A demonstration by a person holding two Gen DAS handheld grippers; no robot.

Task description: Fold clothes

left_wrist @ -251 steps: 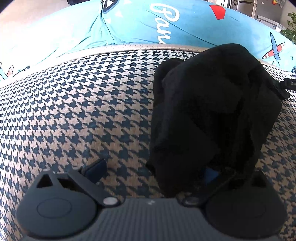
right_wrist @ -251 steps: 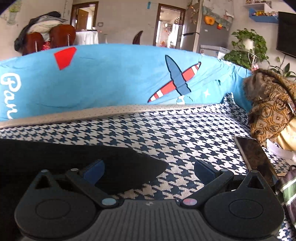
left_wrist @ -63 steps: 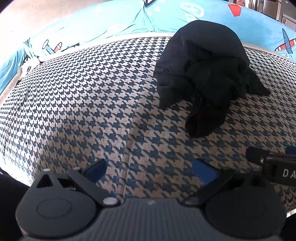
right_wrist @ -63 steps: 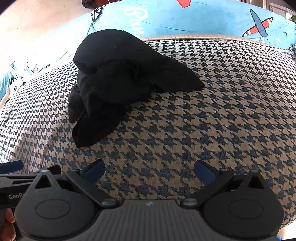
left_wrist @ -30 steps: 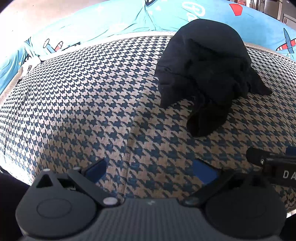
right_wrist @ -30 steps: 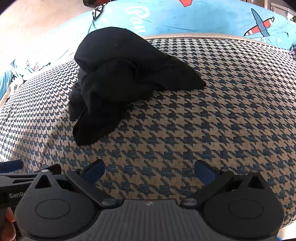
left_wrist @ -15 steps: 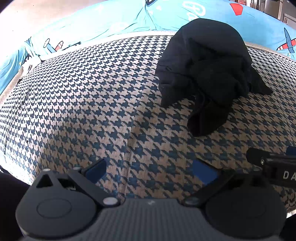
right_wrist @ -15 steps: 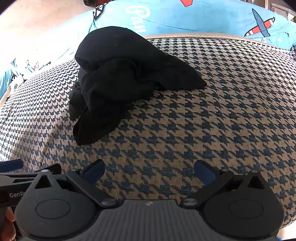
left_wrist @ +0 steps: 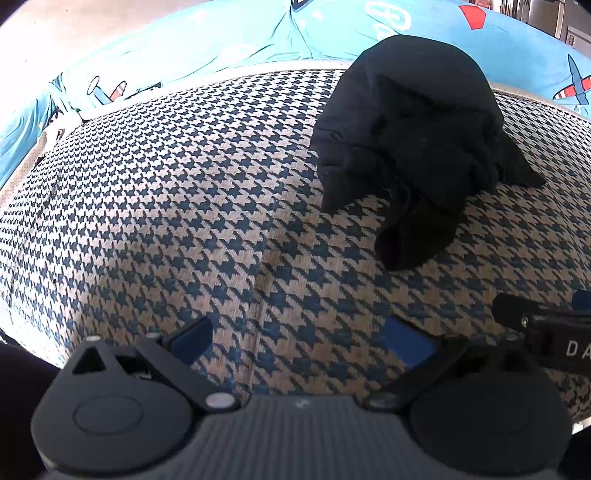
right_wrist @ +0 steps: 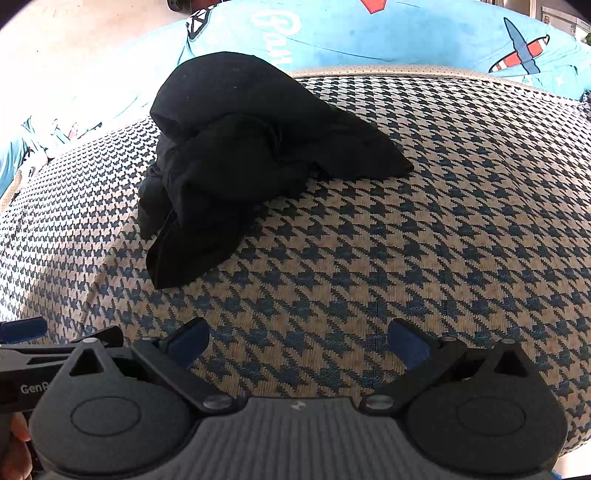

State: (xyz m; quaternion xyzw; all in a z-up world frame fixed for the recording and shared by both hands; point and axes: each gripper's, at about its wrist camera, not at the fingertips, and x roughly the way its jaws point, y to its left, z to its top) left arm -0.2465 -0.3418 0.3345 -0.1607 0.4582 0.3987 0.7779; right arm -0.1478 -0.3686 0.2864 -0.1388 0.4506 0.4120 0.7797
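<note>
On the houndstooth cushion [left_wrist: 177,206], far side against the blue cover [right_wrist: 406,33], your black garment [right_wrist: 236,155] lies dropped in a crumpled heap, unfolded. Since 8 s ago you've pulled back; left gripper [left_wrist: 299,338] and right gripper [right_wrist: 297,339] now hover near, jaws wide, empty. Folding restarts: flatten first.

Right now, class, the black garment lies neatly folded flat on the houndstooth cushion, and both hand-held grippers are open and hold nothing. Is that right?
Not quite. The black garment is not folded flat: it lies in a crumpled heap on the houndstooth cushion, as the right wrist view shows. The rest holds: the left hand-held gripper and the right hand-held gripper are open and hold nothing.
</note>
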